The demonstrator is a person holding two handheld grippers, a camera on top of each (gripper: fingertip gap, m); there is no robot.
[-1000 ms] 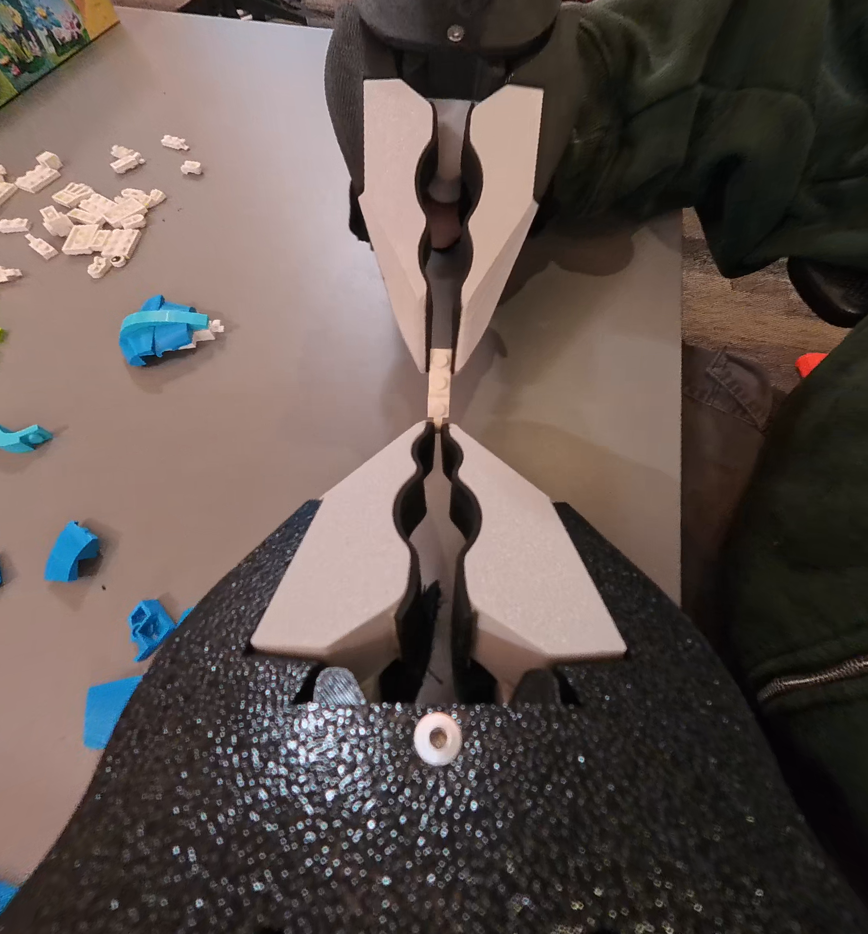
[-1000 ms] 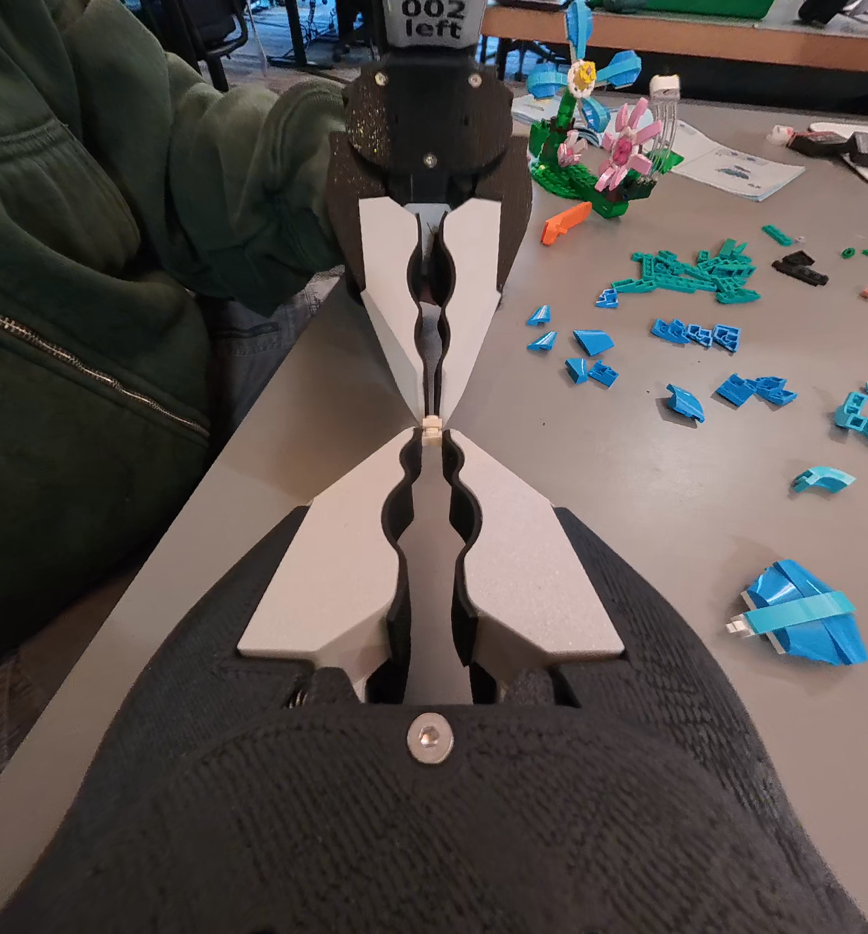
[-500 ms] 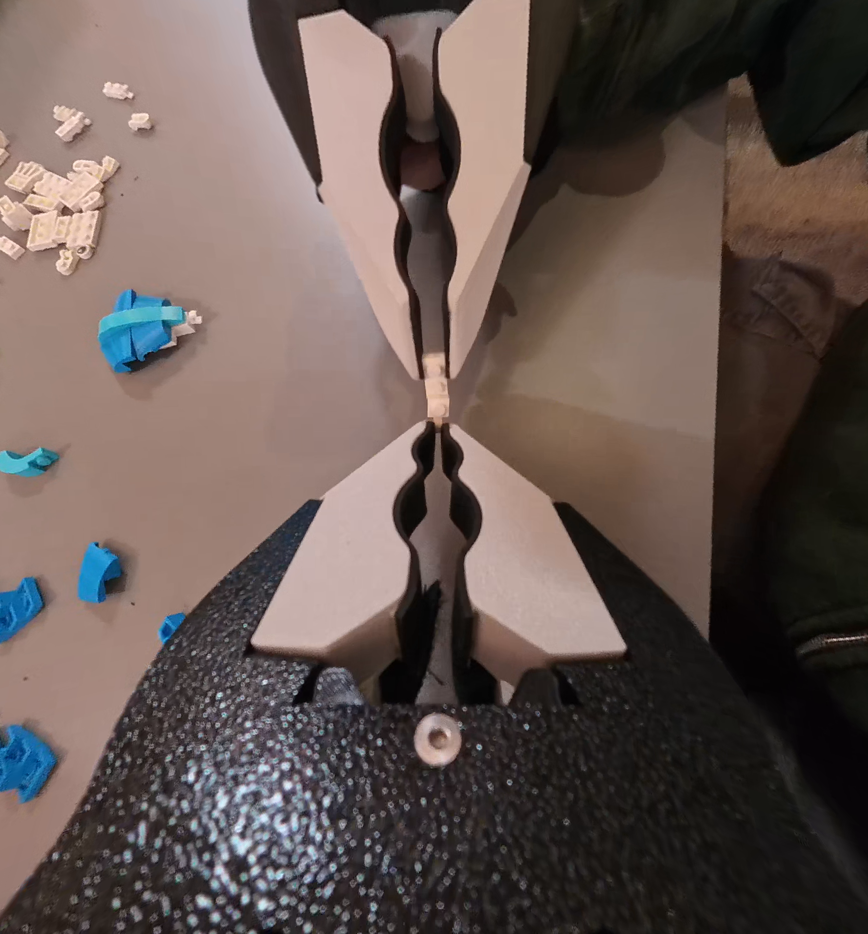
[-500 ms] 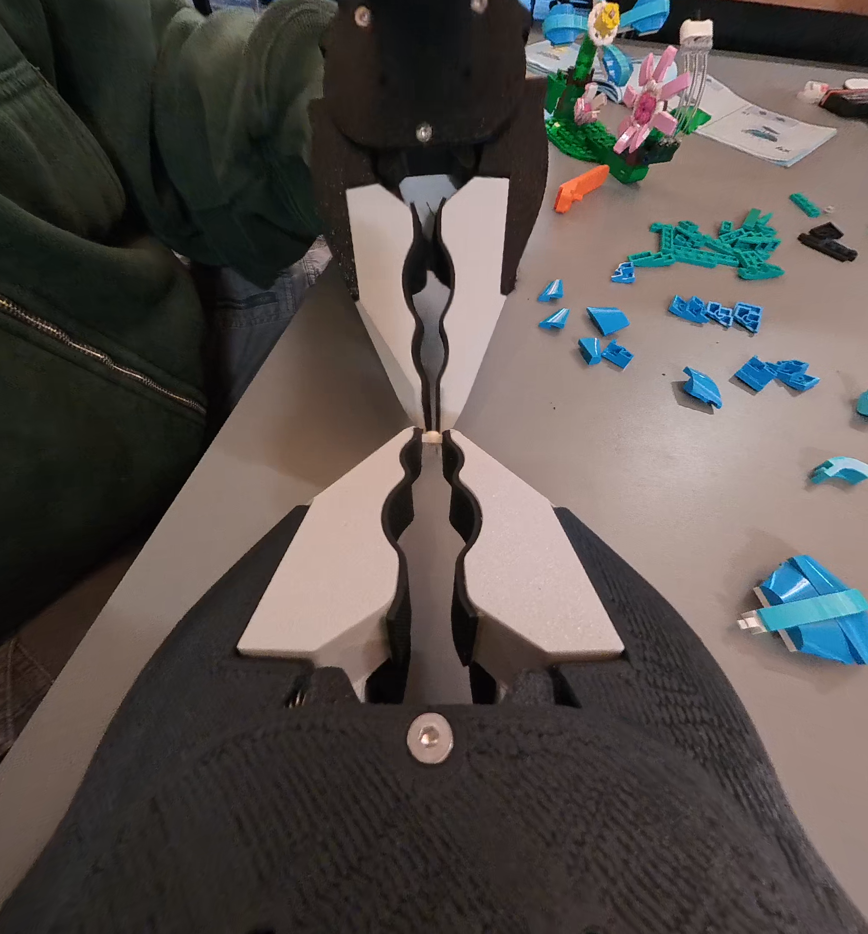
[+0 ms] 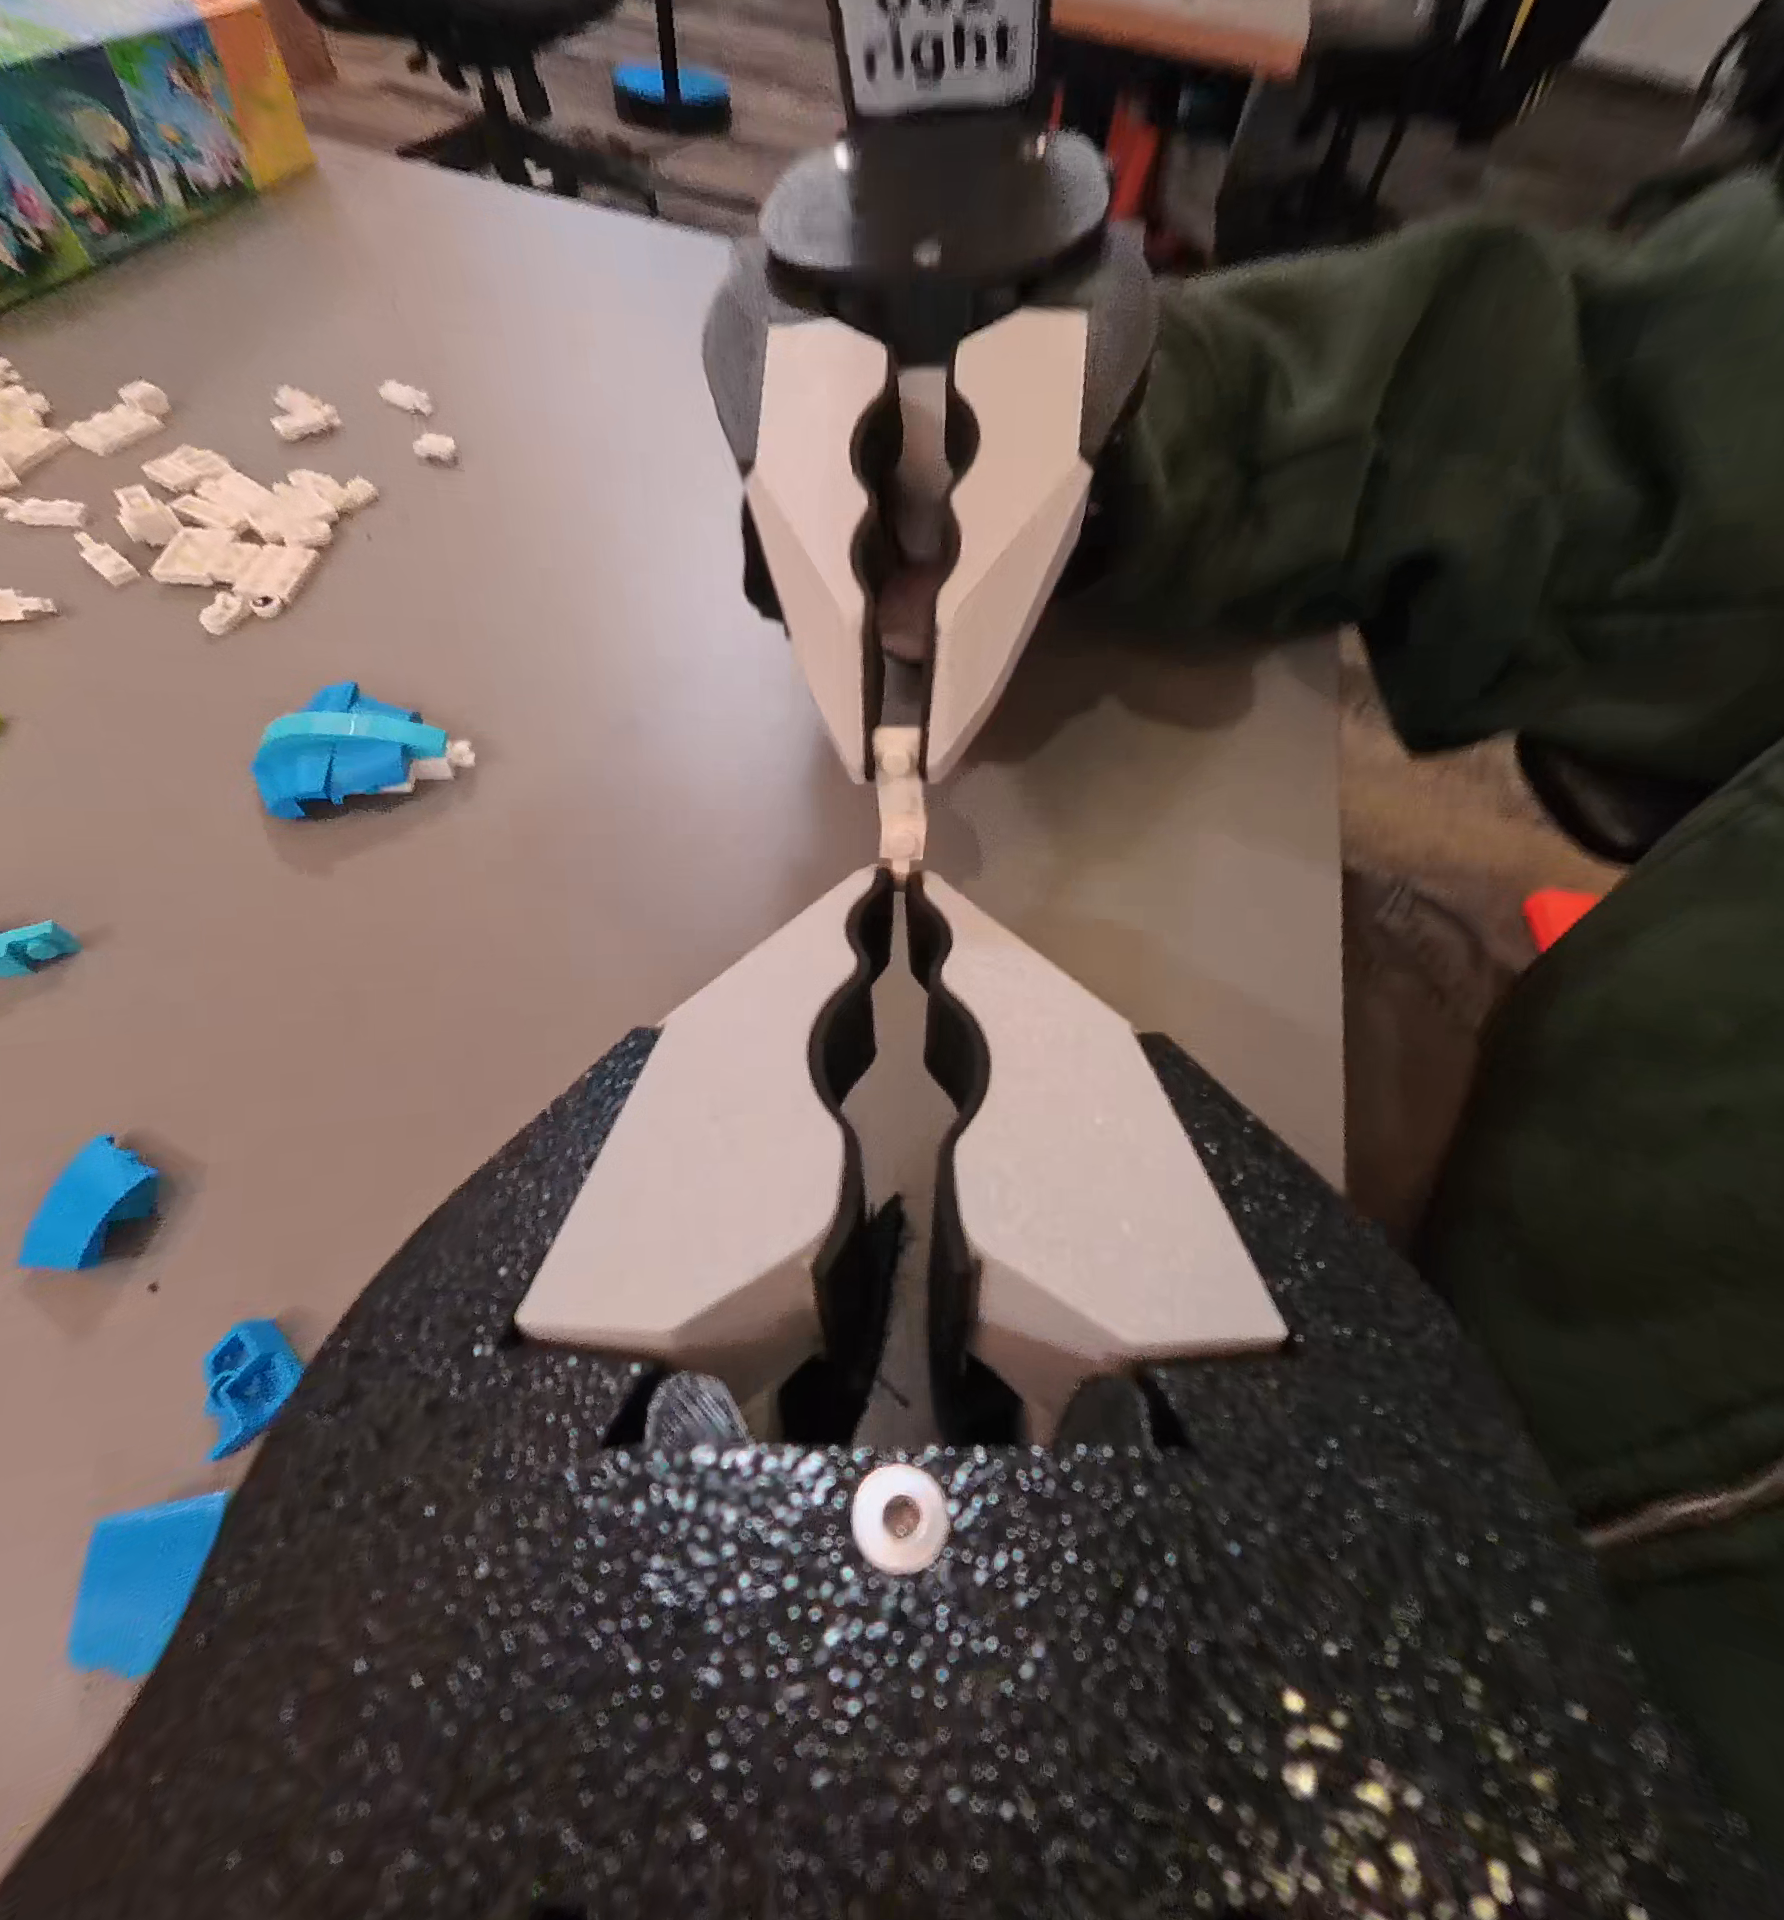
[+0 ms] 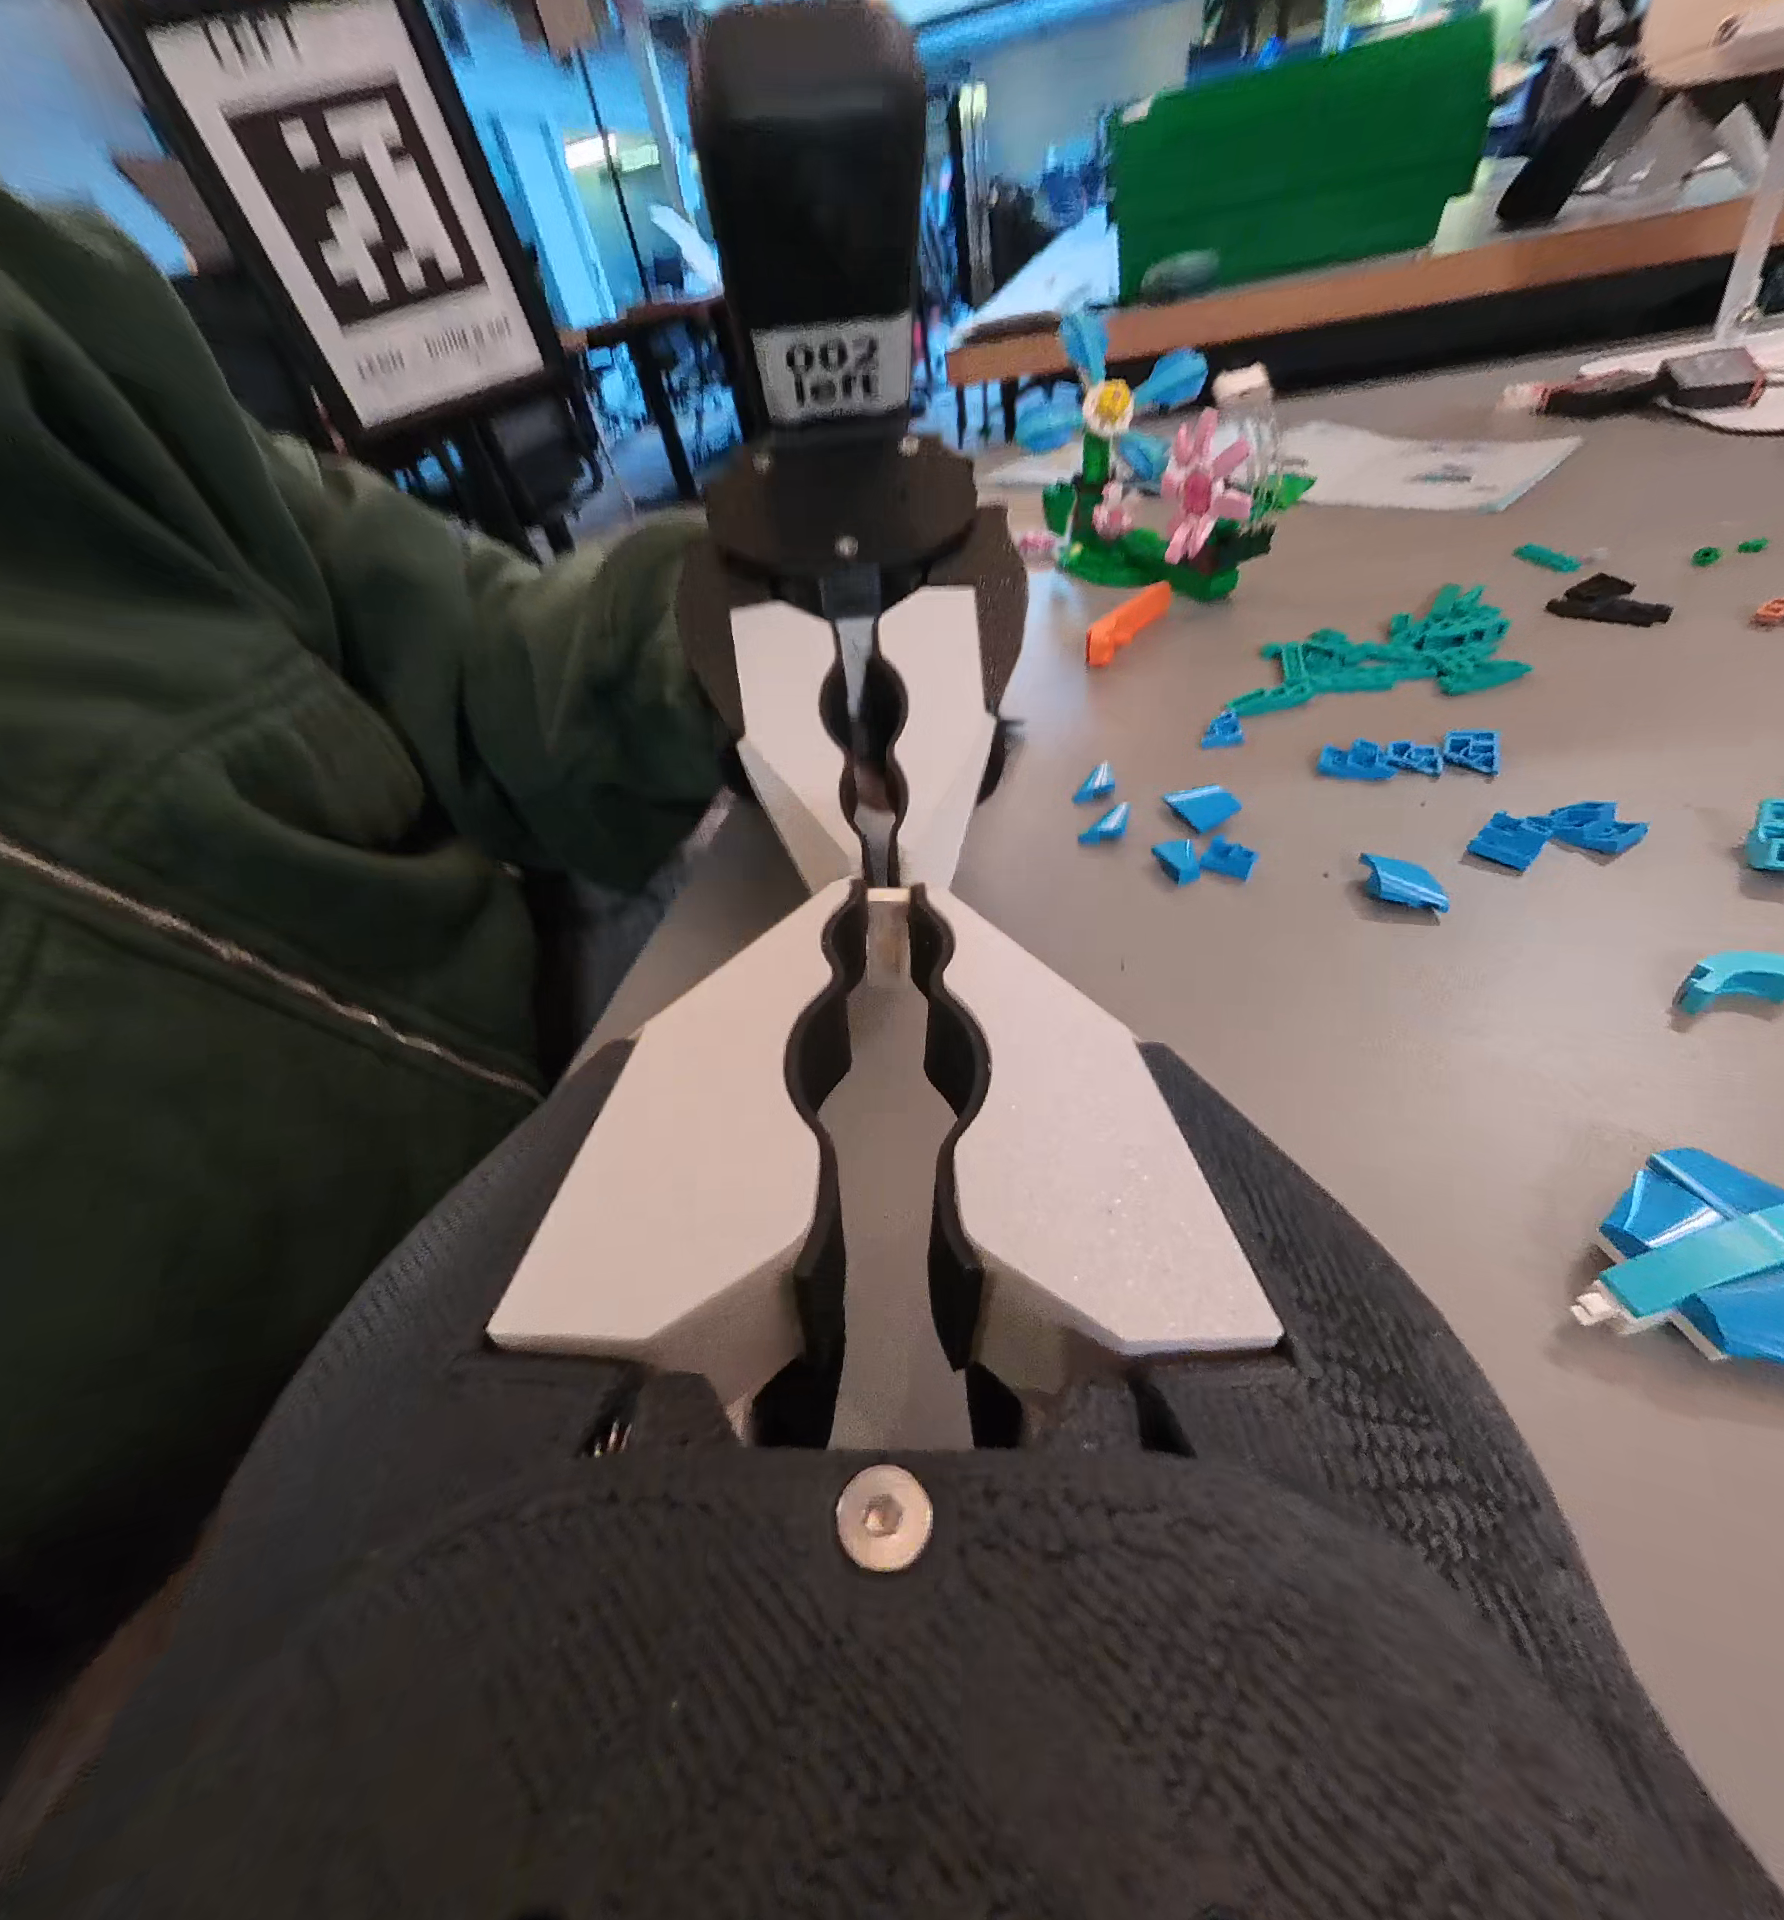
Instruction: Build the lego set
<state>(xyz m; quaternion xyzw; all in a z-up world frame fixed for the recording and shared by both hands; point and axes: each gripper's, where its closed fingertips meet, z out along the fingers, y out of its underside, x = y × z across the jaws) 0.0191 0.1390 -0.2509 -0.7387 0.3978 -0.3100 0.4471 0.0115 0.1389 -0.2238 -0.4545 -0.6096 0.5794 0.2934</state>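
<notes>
1. The left gripper [image 5: 901, 879], grey fingers on a black speckled body, sits centre frame with its tips pinched nearly shut on the near end of a small white plastic brick piece [image 5: 900, 805].
2. The right gripper [image 5: 898, 764] comes in from the upper middle of the left wrist view, jaws narrow, clamped on the far end of the same piece.
3. So the piece's long axis runs straight up the frame, tip to tip, and neither gripper is nearer.
4. It hangs above the grey table [image 5: 555, 935] near the right edge.
5. Loose white bricks [image 5: 192, 520] and a blue curved brick assembly [image 5: 348, 748] lie off to the left.
</notes>
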